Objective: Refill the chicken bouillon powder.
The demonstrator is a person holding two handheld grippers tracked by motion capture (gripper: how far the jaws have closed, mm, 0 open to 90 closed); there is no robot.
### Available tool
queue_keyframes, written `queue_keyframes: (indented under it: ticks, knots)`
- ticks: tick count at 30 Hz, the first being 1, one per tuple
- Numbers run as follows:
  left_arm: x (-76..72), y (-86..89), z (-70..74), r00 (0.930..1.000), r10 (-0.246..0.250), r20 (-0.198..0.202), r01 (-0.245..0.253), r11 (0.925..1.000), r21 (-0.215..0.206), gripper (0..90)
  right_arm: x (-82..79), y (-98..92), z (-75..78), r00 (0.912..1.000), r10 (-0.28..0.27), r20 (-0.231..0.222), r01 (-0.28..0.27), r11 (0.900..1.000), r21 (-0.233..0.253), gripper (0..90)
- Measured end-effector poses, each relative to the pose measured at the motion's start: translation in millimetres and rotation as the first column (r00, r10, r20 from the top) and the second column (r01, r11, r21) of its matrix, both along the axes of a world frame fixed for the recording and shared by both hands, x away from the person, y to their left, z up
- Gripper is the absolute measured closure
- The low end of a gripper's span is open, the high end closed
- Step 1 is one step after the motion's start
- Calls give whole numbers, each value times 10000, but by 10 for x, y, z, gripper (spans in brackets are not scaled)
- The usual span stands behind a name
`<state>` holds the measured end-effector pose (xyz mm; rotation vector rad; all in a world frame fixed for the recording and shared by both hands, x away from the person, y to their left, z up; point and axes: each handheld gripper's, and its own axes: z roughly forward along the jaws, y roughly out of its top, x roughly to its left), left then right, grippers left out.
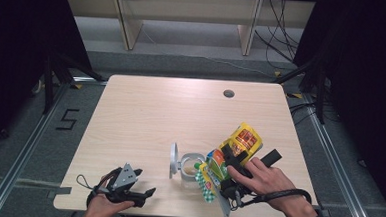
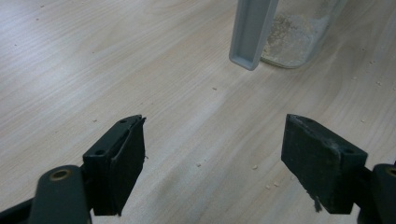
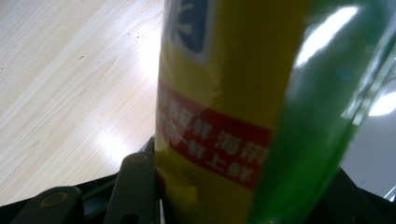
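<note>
Pouring step: right gripper [image 1: 232, 163] clamps yellow-green snack bag [image 1: 231, 153], tilted mouth-down over clear container [image 1: 190, 166] at near-centre of table [image 1: 146, 111], lid [image 1: 173, 160] flipped up at its left. Left gripper [image 2: 212, 154] idles near-left, jaws wide apart, nothing between. Judgement: keep bag mouth over opening, tilt slowly; crumbs already scattered.

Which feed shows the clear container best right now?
The high view: the clear container shows whole, lid open, beside the yellow bag. The left gripper view catches just its base; the right gripper view has the bag in front.
</note>
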<state>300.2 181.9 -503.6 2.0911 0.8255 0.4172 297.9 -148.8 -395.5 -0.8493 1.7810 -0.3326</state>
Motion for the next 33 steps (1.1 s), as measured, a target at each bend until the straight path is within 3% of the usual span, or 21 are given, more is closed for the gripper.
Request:
queue_keyframes:
  ticks: [1, 3, 5, 10, 12, 15, 17, 18, 19, 20, 27, 33]
  knots:
    - [0, 0, 0, 10000, 4, 1, -4, 10000, -3, 211, 13, 9, 16, 9998, 214, 23, -213, 9994, -287, 578]
    - [-1, 1, 0, 10000, 13, 8, -13, 10000, -5, 211, 13, 9, 15, 9998, 213, 19, -213, 9994, -287, 578]
    - [3, 8, 8, 9999, -79, -107, 80, 10000, 49, 211, 1, -1, 0, 10000, 0, -16, 0, 10000, 6, 578]
    - [0, 1, 0, 10000, 5, 16, -5, 10000, 13, 211, -2, -4, 9, 10000, 95, 1, -95, 9999, -86, 578]
    - [13, 14, 9, 9997, -163, 192, 159, 9997, 198, 211, 10, 10, 34, 9996, 296, -7, -296, 9983, -506, 578]
    - [2, 4, 2, 10000, -23, 46, 22, 10000, 50, 211, 10, 7, 36, 9996, 278, -36, -280, 9985, -474, 578]
    - [-1, 0, 0, 10000, 6, 16, -6, 10000, 10, 211, -4, -9, 12, 9999, 21, -135, -22, 10000, -65, 578]
    - [-1, 0, -1, 10000, 7, 12, -7, 10000, 7, 211, 6, 0, 31, 9998, 207, -79, -210, 9991, -377, 578]
    - [-1, 1, 0, 10000, 9, 14, -9, 10000, 18, 212, 10, -4, 28, 9996, 265, -72, -267, 9992, -305, 578]
    - [0, 1, -1, 10000, 6, 15, -6, 10000, 16, 211, 7, 2, 45, 9996, 289, 36, -286, 9981, -544, 578]
    - [-1, 1, 0, 10000, 7, 21, -7, 10000, 18, 214, 4, -10, 25, 9996, 292, -64, -294, 9993, -243, 579]
    - [-1, 1, 0, 10000, 0, 20, 0, 10000, 13, 215, 5, -10, 32, 9996, 274, -51, -275, 9991, -336, 579]
